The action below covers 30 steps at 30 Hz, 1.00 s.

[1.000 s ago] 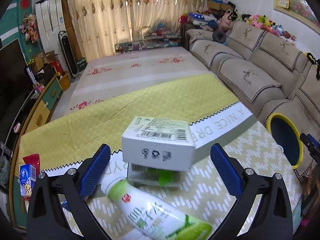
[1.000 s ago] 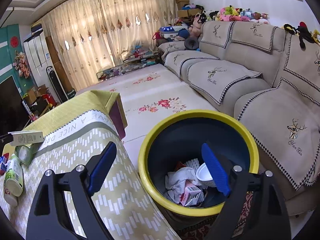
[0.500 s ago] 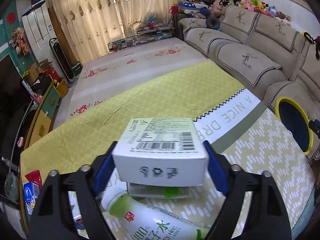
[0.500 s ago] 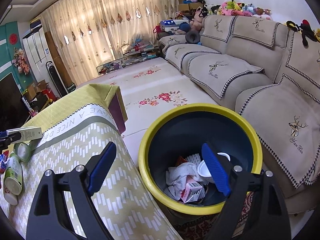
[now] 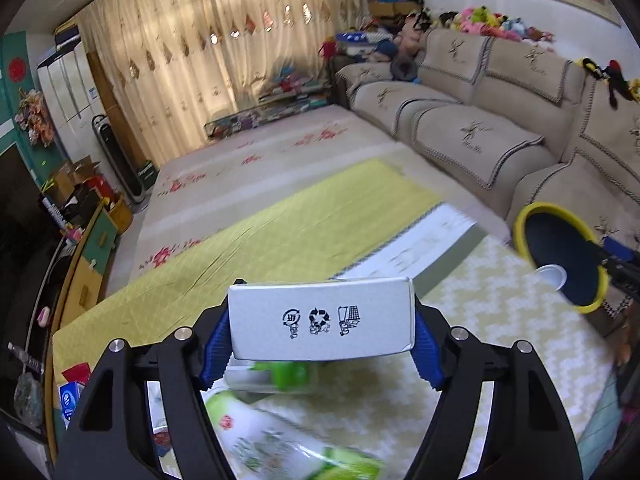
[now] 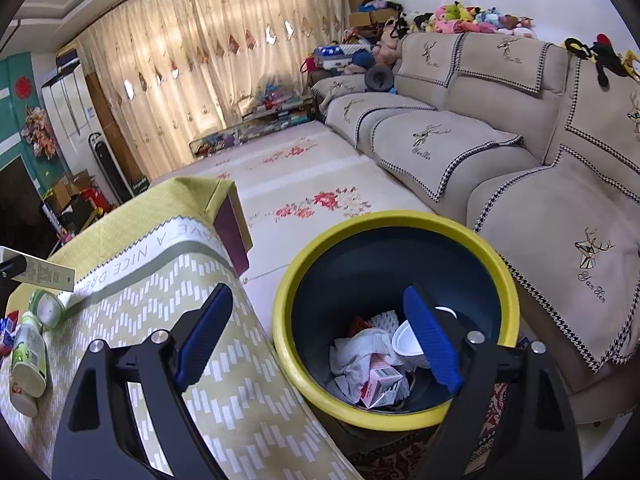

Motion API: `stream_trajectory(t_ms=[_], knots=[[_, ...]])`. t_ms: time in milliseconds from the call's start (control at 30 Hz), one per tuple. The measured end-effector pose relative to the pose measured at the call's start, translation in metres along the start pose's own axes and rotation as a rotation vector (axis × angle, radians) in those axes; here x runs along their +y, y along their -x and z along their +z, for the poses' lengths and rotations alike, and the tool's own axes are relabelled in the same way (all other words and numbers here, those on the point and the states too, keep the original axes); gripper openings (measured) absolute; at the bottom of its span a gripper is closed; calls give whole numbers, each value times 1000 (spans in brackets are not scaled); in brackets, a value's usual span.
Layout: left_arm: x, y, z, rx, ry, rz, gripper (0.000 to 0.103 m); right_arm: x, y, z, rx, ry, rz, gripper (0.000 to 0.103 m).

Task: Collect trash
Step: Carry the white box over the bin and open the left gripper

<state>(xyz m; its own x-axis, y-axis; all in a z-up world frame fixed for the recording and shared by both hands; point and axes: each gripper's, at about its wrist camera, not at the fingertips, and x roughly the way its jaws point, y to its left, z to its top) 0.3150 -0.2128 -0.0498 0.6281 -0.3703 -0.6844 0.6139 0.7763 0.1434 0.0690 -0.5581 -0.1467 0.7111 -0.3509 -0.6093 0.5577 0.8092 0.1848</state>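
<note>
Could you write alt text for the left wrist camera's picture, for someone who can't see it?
The left gripper clamps a white box between blue pads above a patterned table; its jaws have just been closing. A yellow-rimmed bin stands right.

Matt cardboard box [image 5: 320,322]; woven cloth tablecloth [image 5: 480,320].

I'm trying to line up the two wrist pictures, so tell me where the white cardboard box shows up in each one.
Left wrist: white box at lower centre, clamped between the left gripper pads.
Right wrist: the same box at the far left edge, above the table, seen side-on.
Shared landmark: the yellow-rimmed bin, right edge in the left view, bottom centre in the right.
</note>
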Motion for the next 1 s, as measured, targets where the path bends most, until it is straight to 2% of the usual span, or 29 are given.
stream_trajectory(t_ms=[133,233,433,600,733,867,1000], knots=[[-26,15,11,-20,-23,-50,72,0,21,-2,-87,23,5,83],[-58,21,17,-26,-61,-99,72,-9,44,-2,-118,27,17,83],[-136,13,39,-20,-117,-230,72,-46,102,0,-197,59,-29,83],[-213,-3,61,-9,-176,-318,72,-83,140,-13,-246,66,-130,87],[-277,-29,75,18,-219,-351,72,-119,155,-22,-248,-14,-162,87],[-325,-56,82,57,-243,-366,73,-142,164,-27,-248,-53,-184,87],[-349,-79,81,86,-240,-353,76,-155,166,-27,-251,-82,-185,87]])
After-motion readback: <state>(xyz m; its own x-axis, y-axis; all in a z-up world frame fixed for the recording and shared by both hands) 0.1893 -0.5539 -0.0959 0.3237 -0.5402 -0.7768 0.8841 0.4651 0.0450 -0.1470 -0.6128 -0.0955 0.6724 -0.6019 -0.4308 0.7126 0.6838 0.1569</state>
